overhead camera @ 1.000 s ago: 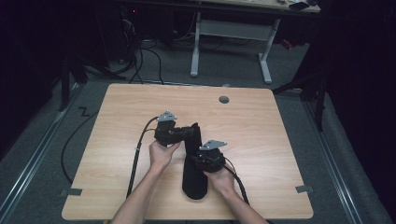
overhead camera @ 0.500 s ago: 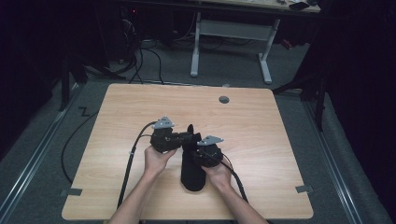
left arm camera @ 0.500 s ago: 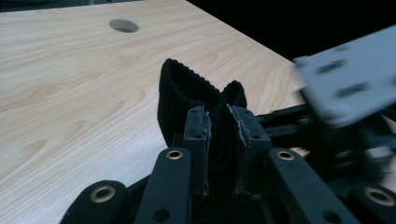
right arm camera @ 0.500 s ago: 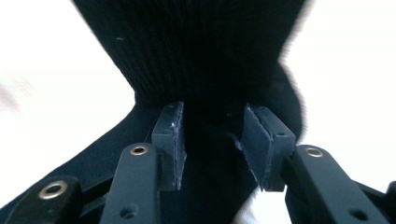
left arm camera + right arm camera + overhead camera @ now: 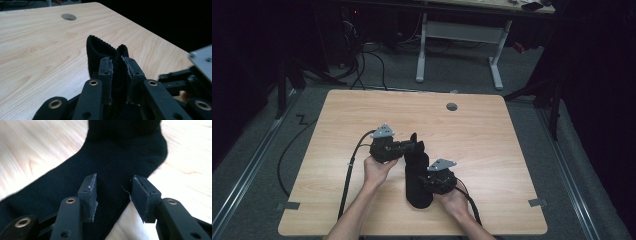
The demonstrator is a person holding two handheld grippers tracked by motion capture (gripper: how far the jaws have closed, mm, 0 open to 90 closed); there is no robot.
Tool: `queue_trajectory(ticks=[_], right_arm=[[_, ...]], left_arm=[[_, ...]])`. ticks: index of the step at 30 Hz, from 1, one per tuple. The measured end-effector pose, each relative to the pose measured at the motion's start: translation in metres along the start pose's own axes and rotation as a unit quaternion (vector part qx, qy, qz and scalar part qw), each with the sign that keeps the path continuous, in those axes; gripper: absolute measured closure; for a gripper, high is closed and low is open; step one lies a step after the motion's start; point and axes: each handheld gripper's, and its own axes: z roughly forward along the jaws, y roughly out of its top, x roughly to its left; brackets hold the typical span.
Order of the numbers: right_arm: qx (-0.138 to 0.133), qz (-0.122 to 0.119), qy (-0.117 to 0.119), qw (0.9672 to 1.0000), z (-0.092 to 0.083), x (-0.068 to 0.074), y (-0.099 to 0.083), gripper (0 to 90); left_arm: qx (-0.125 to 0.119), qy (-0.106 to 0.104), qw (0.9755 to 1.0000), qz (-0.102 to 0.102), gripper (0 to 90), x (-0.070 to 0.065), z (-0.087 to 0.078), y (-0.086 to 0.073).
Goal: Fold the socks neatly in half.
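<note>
- Dark floor and black cables lie around your wooden table (image 5: pixel 492 135), and a white desk frame (image 5: pixel 459 37) stands on the floor beyond the table's far edge.
- On the far part of the table top you can see a small round hole (image 5: pixel 452 106).
- Your black sock (image 5: pixel 417 172) lies near the middle of the table, on your side of that hole and well apart from it.
- The sock's long part lies flat on the wood and runs toward you. Its open top end is lifted up off the wood.
- Your left gripper (image 5: pixel 117 72) pinches that lifted top end. In the left gripper view the ribbed cuff (image 5: pixel 100 50) is squeezed tight between the two pads and sticks up past them.
- Your left hand (image 5: pixel 379 167) holds this gripper just to the left of the sock.
- Your right gripper (image 5: pixel 113 192) is at the sock's right side, near the end closest to you.
- Its jaws have just been opening. They stand apart now, with a clear gap between the pads.
- In the right gripper view the flat sock lies under that gap and the pads do not press on it.
- Your right hand (image 5: pixel 454 200) holds this gripper just to the right of the sock.
</note>
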Motion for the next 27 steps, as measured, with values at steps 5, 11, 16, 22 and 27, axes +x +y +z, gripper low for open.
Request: queue_trajectory(ticks=[5,11,16,22,27], right_arm=[[-0.015,0.017,-0.018,0.9996,0.005,-0.002,0.0,57.5],[-0.02,0.02,-0.022,0.9993,0.007,-0.003,0.001,57.7],[-0.016,0.028,-0.022,0.9992,0.005,-0.003,0.002,57.1],[-0.051,0.004,0.012,0.9986,-0.03,0.009,-0.01,58.1],[-0.035,-0.016,0.034,0.9987,-0.027,0.02,-0.019,57.9]], left_arm=[[0.027,-0.021,0.9987,0.038,77.4,-0.02,-0.004,-0.008],[0.045,-0.034,0.9979,0.034,77.4,-0.024,0.002,-0.023],[0.052,-0.03,0.9976,0.034,77.3,-0.024,0.008,-0.027],[0.052,-0.014,0.9981,0.029,77.3,-0.019,0.008,-0.027],[0.043,-0.007,0.9989,0.02,77.3,-0.015,0.007,-0.027]])
